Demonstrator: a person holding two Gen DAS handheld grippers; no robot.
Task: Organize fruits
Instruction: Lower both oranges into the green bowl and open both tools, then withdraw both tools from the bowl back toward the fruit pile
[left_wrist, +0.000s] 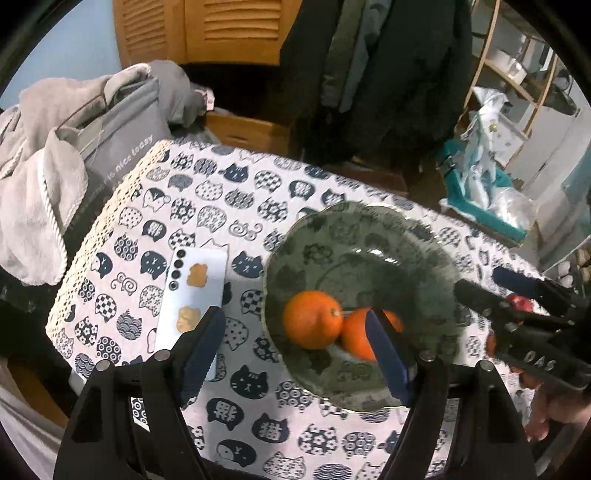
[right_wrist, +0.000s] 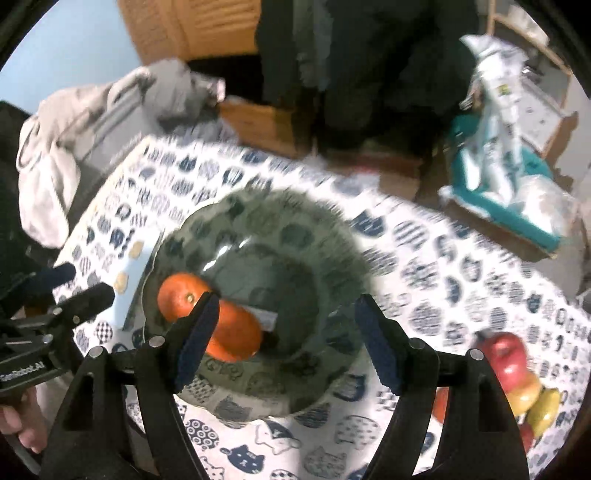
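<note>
- Pale blue, a flat rectangular phone with bear stickers lies left of the dish on the cat-print tablecloth of the table; we leave it alone.
- Our left gripper hangs with jaws wide apart, empty, over the dish's near-left rim.
- The dark green glass dish already holds two round oranges, touching, in its near-left part.
- Our right gripper hovers above the dish, jaws apart, nothing between them.
- The remaining red and yellow fruits huddle near the table's right edge, to the right of these jaws, so we judge the right hand nearer.
</note>
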